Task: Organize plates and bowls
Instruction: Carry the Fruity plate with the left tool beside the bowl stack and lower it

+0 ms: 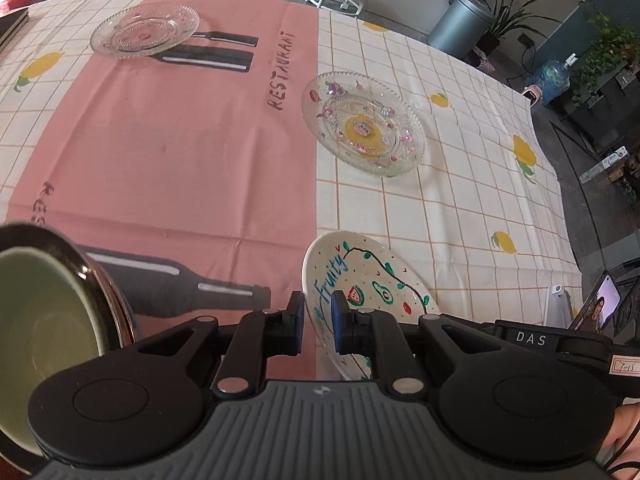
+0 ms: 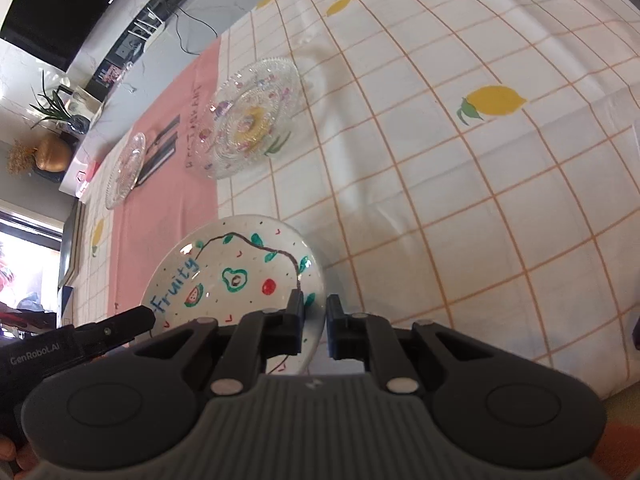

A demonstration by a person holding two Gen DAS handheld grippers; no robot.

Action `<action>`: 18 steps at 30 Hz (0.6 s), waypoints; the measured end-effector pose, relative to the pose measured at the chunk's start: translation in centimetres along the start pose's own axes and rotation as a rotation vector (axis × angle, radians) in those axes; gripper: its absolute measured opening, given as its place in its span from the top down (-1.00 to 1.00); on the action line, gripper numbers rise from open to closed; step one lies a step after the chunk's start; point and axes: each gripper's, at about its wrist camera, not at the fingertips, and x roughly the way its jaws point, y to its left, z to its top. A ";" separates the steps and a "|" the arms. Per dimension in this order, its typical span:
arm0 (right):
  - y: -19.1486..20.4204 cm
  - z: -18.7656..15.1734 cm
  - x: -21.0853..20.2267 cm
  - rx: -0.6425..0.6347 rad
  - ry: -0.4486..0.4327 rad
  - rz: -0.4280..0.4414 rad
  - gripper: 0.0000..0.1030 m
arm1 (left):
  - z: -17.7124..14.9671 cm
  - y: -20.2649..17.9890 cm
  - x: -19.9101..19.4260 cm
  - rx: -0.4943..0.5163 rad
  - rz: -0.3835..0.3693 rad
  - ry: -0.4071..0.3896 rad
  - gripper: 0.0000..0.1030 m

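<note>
Both tools clamp one white plate (image 2: 236, 276) painted with "Fruity", watermelon, avocado, green leaves.

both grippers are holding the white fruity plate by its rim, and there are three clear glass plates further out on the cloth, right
Not quite: only two clear glass plates lie further out, one on the pink strip and one on the checked part, as the left wrist view shows. The left gripper and right gripper do both pinch the white Fruity plate by its rim.

I see a white plate (image 2: 240, 268) painted with blue "Fruity" lettering, green avocado and leaves, and red fruit. My view also takes in a clear glass plate (image 1: 362, 128) dotted pink and purple with a yellow centre. The tablecloth (image 1: 460, 184) is white, orange-gridded with yellow lemons, beside a pink panel (image 1: 180, 152).
</note>
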 end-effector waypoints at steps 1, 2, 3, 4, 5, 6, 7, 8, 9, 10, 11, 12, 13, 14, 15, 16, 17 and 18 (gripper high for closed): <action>-0.2 -0.1 0.2 0.006 0.015 -0.007 0.82 | -0.4 -0.1 0.1 0.001 0.009 -0.003 0.71; -0.3 -0.2 0.3 0.000 0.019 -0.015 0.82 | -0.7 -0.1 0.1 0.000 0.019 -0.003 0.71; -0.2 -0.3 0.3 -0.012 0.015 -0.024 0.82 | -1.0 0.0 0.2 -0.010 0.028 0.001 0.71; 0.0 -0.4 0.2 -0.028 0.012 -0.035 0.82 | -1.3 0.1 0.3 -0.019 0.033 0.003 0.71; 0.2 -0.4 0.3 -0.039 0.014 -0.042 0.82 | -1.5 0.2 0.4 -0.020 0.037 0.002 0.71; 0.2 -0.5 0.4 -0.040 0.018 -0.046 0.82 | -1.8 0.3 0.4 -0.022 0.044 0.002 0.71; 0.1 -0.6 0.4 -0.039 0.024 -0.046 0.82 | -2.1 0.3 0.4 -0.027 0.050 0.002 0.71; 0.1 -0.6 0.5 -0.037 0.029 -0.044 0.82 | -2.5 0.3 0.4 -0.031 0.054 -0.001 0.71; 0.1 -0.6 0.5 -0.036 0.030 -0.044 0.82 | -2.8 0.2 0.3 -0.032 0.060 -0.005 0.71; 0.1 -0.7 0.4 -0.038 0.030 -0.047 0.82 | -3.1 0.1 0.4 -0.035 0.070 -0.009 0.71; 0.2 -0.7 0.3 -0.039 0.030 -0.049 0.82 | -3.4 0.0 0.4 -0.037 0.078 -0.011 0.71; 0.2 -0.8 0.3 -0.043 0.029 -0.052 0.82 | -3.7 -0.1 0.5 -0.031 0.089 -0.014 0.71; 0.2 -0.8 0.2 -0.047 0.026 -0.056 0.82 | -4.0 -0.2 0.7 -0.030 0.098 -0.016 0.71; 0.3 -0.9 0.2 -0.051 0.022 -0.060 0.82 | -4.2 -0.2 0.8 -0.036 0.102 -0.014 0.71; 0.5 -0.9 0.2 -0.055 0.019 -0.064 0.82 | -4.4 -0.1 1.0 -0.045 0.100 -0.011 0.71; 0.5 -0.9 0.1 -0.058 0.016 -0.068 0.82 | -4.6 0.1 1.2 -0.058 0.097 -0.006 0.69; 0.6 -1.0 0.1 -0.061 0.013 -0.071 0.82 | -4.8 0.3 1.4 -0.067 0.094 -0.004 0.69; 0.6 -1.0 0.1 -0.063 0.013 -0.072 0.82 | -4.9 0.6 1.5 -0.075 0.093 -0.002 0.68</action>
